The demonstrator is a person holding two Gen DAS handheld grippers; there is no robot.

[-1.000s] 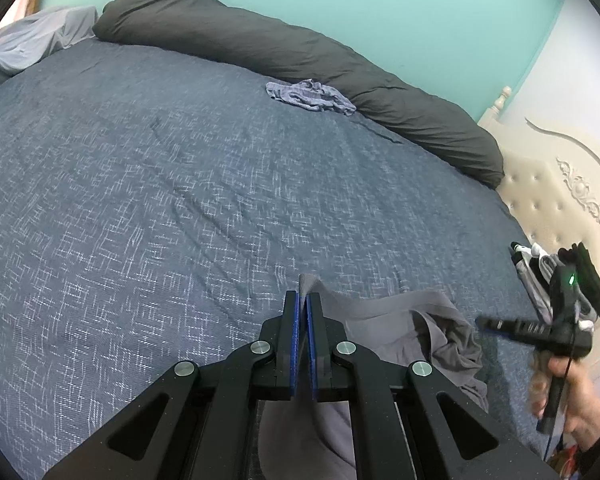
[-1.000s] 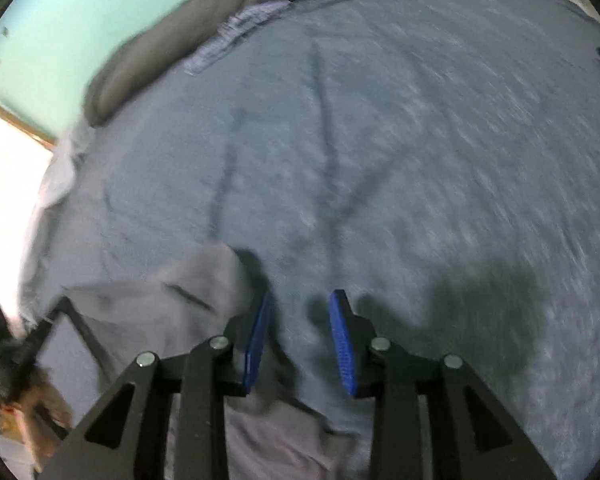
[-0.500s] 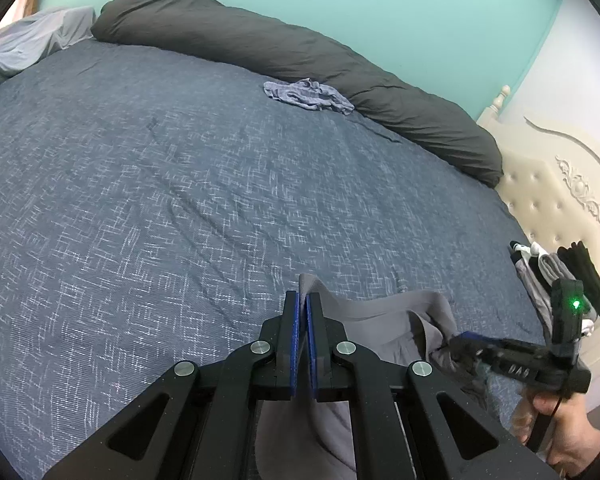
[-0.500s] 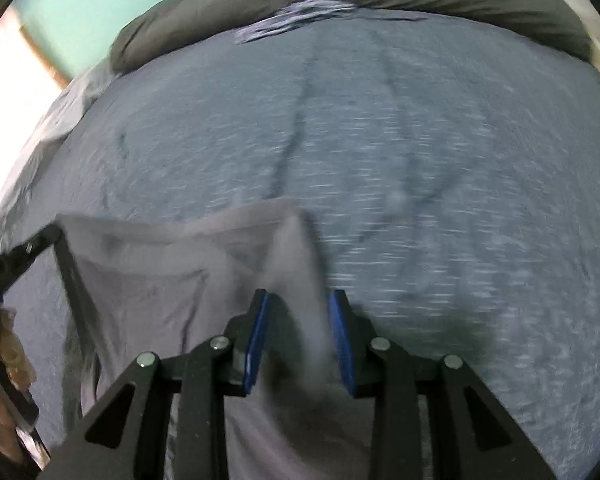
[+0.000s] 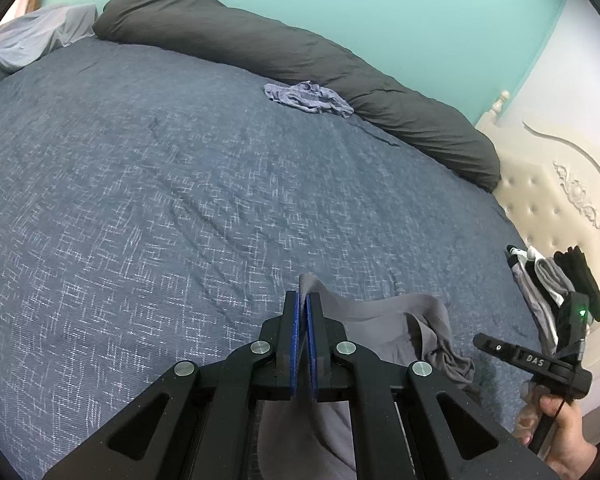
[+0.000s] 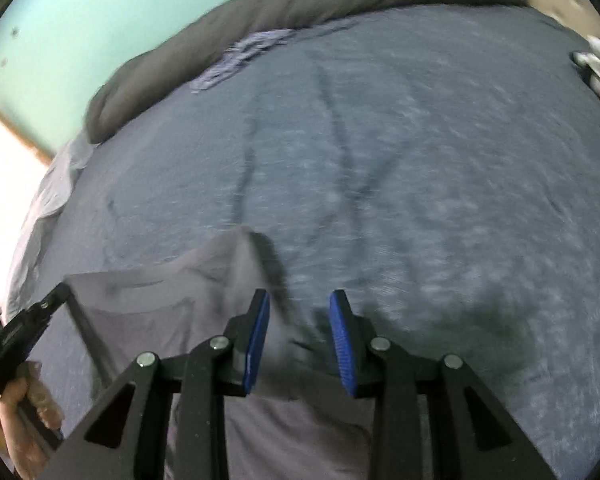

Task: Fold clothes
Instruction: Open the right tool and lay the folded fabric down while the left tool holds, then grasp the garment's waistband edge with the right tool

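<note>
With the left gripper point(image 5: 303, 312) clenched on a corner of the grey garment point(image 5: 388, 332) at the near edge of the bed point(image 5: 180, 184), the right gripper point(image 6: 298, 336) hovers slack-jawed over it, seemingly needing to pinch the opposite corner next.

Both wrist views overlook bed point(image 5: 180, 200).

Grey garment point(image 5: 384, 332) crumpled on blue bedspread, one edge lifted, pinched taut.
</note>
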